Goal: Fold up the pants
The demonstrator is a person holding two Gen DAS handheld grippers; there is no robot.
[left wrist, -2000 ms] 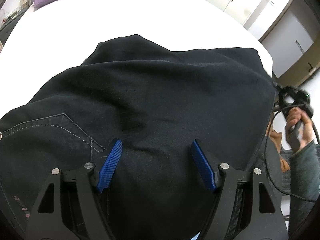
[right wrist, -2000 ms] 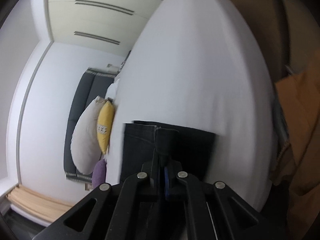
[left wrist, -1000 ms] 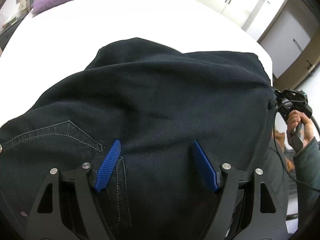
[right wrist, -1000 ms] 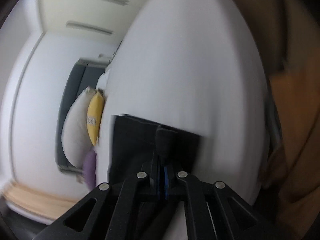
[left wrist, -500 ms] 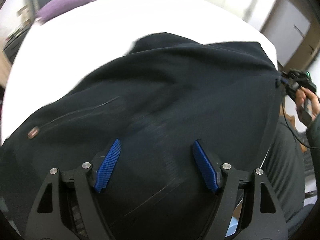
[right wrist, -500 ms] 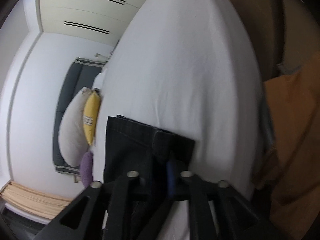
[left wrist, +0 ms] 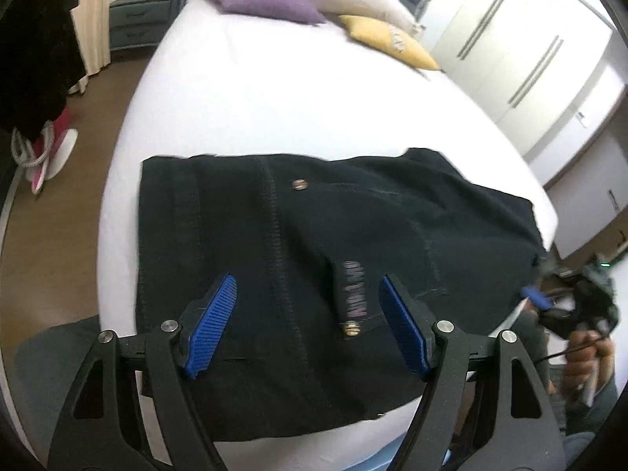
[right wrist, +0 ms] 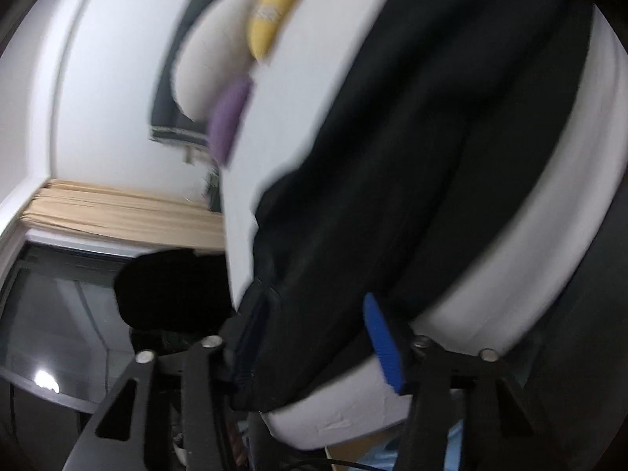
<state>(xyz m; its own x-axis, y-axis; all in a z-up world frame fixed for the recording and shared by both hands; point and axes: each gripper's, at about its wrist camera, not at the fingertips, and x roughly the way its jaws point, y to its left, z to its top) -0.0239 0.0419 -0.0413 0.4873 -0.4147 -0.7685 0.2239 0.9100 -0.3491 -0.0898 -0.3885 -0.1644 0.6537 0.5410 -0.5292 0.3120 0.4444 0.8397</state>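
Note:
Black pants (left wrist: pixel 314 243) lie folded in a flat rectangle on the near corner of the white bed (left wrist: pixel 274 94), waistband and a metal button facing up. My left gripper (left wrist: pixel 310 329) is open and empty, hovering above the near edge of the pants. My right gripper (right wrist: pixel 314 337) is open, with the pants (right wrist: pixel 412 165) edge lying between its blue pads (right wrist: pixel 382 341); the view is blurred. The right gripper also shows in the left wrist view (left wrist: pixel 565 306) at the bed's right corner.
Purple (left wrist: pixel 267 2), yellow (left wrist: pixel 392 41) and white pillows lie at the head of the bed. White wardrobes (left wrist: pixel 522 62) stand to the right. A brown floor with pink shoes (left wrist: pixel 47 145) and a grey nightstand (left wrist: pixel 137 25) are on the left.
The right gripper has opened and let go of the pants edge it held. The left gripper has pulled up and back, so the whole folded pants now show.

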